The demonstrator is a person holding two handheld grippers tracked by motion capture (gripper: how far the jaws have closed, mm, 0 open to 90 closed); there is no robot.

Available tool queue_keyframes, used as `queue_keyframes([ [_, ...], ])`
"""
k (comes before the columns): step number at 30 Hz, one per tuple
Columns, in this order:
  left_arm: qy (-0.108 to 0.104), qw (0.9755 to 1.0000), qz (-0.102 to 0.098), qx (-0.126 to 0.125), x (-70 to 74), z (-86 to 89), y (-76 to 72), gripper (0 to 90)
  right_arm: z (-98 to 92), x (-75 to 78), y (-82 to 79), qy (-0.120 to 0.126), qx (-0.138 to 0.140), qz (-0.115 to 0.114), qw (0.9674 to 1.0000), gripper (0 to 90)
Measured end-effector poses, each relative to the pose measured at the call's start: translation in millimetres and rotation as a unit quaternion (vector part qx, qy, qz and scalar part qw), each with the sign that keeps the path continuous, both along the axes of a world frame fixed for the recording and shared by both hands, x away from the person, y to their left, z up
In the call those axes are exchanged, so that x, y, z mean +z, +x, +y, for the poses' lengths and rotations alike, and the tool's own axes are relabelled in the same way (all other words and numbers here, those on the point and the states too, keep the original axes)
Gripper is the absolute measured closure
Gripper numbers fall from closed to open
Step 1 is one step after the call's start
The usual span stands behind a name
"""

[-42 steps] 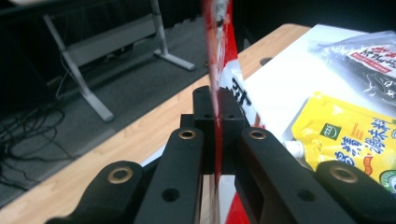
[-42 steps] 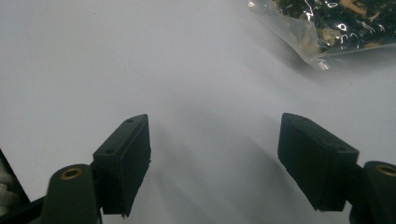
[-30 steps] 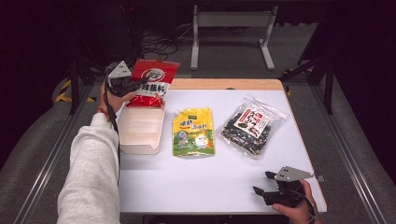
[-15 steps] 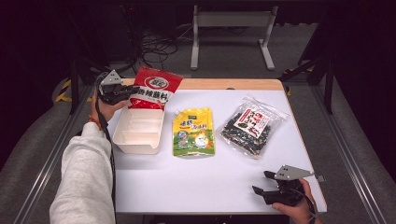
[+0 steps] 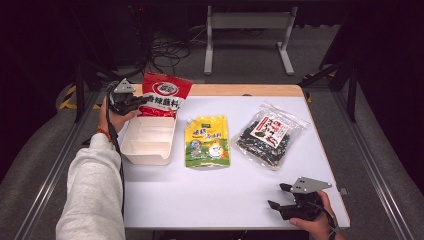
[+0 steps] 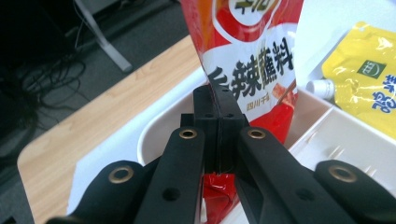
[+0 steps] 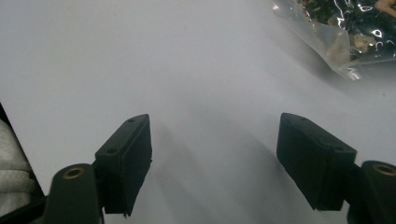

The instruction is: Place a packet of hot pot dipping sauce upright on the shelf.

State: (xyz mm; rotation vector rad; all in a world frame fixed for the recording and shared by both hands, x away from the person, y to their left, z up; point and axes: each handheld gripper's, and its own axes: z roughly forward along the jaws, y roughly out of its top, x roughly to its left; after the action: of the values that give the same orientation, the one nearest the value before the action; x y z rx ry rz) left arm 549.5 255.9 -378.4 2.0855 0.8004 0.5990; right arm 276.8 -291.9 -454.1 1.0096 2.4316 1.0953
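At the table's far left, the left gripper (image 5: 136, 101) pinches a red sauce packet (image 5: 165, 93) above the white divided tray (image 5: 148, 141). The right gripper (image 5: 282, 196) rests wide open, empty, near right. Likely next: lowering the packet into a compartment.

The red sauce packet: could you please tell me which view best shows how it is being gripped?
The left gripper view: the left claw is shut on the red sauce packet, pinching its edge above the white tray. The high view shows the packet whole, but the pinch is too small to judge there.
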Motion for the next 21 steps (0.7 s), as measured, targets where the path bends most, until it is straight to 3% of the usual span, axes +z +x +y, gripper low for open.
queue_keyframes([
  [5, -0.001, 0.9999, -0.004, 0.011, 0.3, -1.5, -1.1, 89.2, -1.3, 0.1, 1.4, 0.000, -0.003, -0.001, 1.0000, 27.2],
  [6, 0.000, 0.9998, -0.010, 0.020, 1.2, -1.0, -3.2, 85.3, -1.7, 0.4, 2.1, 0.001, -0.003, -0.002, 1.0000, 27.2],
  [10, -0.022, 0.9990, -0.023, 0.029, 5.0, 1.7, -10.6, 77.3, -1.8, 2.6, 4.9, 0.002, 0.002, -0.006, 1.0000, 27.7],
  [11, -0.040, 0.9985, -0.028, 0.026, 8.0, 2.4, -14.6, 76.9, -1.4, 3.4, 5.6, 0.001, 0.003, -0.009, 1.0000, 27.8],
  [13, -0.050, 0.9977, -0.036, 0.028, 13.1, 1.8, -21.0, 74.9, -1.1, 5.2, 7.5, 0.000, 0.006, -0.014, 0.9999, 29.2],
  [16, -0.048, 0.9975, -0.042, 0.031, 21.0, -4.1, -33.7, 64.6, -1.3, 7.7, 11.7, 0.004, 0.004, -0.020, 0.9998, 32.3],
  [19, -0.055, 0.9970, -0.051, 0.021, 26.7, -9.2, -47.8, 62.4, -2.7, 10.9, 15.0, 0.011, 0.007, -0.024, 0.9996, 34.6],
  [21, -0.055, 0.9964, -0.057, 0.032, 29.8, -12.8, -56.5, 53.7, -3.9, 12.2, 16.8, 0.013, 0.006, -0.028, 0.9995, 35.3],
])
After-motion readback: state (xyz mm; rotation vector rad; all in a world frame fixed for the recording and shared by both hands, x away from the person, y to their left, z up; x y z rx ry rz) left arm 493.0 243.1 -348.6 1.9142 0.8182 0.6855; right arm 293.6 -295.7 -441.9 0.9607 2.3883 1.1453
